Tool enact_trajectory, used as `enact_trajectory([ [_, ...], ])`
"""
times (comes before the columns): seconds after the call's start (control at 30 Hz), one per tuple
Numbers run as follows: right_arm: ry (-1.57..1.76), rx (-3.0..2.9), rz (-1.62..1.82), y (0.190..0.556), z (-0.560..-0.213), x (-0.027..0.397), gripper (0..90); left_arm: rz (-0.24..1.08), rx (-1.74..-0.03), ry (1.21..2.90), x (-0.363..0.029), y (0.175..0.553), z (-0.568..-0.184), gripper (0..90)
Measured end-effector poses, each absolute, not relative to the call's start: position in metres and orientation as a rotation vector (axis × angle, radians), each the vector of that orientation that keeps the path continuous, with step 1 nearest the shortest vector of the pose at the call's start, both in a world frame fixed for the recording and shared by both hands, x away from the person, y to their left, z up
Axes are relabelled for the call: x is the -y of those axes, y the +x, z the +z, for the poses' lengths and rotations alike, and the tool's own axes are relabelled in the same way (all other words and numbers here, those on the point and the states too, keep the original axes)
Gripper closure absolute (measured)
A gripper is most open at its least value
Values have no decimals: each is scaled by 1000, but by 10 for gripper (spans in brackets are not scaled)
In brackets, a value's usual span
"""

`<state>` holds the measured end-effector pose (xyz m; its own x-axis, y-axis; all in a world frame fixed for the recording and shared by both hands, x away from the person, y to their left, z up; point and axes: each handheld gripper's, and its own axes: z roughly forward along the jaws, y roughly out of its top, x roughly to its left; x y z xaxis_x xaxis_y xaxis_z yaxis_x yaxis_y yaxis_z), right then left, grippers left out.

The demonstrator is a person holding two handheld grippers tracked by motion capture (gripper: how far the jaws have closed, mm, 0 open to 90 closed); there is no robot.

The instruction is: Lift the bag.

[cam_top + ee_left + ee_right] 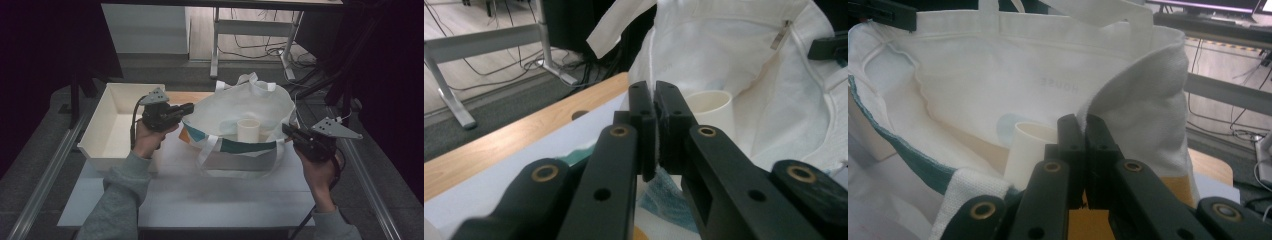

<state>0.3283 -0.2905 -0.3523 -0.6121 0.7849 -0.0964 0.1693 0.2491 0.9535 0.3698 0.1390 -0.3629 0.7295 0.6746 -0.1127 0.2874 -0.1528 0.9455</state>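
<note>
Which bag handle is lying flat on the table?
The near handle, the white loop draped on the table in front of the tote bag. The far handle stands up behind the bag's open mouth.

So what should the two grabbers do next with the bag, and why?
Probably lift a little higher, both together and level. The left gripper and right gripper are each shut on the rim of the tote bag, holding its mouth wide open, and a white cup stands upright inside. An even lift should keep the cup from tipping.
</note>
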Motion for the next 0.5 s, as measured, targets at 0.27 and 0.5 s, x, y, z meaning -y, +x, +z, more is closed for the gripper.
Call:
enact_trajectory([
  [0.27, 870, -1972, 1380, 336, -355, 284, 877, 385, -775, 1760, -137, 375, -368, 864],
  [0.5, 875, -1977, 1378, 337, -357, 284, 877, 382, -777, 1769, -137, 376, -369, 864],
])
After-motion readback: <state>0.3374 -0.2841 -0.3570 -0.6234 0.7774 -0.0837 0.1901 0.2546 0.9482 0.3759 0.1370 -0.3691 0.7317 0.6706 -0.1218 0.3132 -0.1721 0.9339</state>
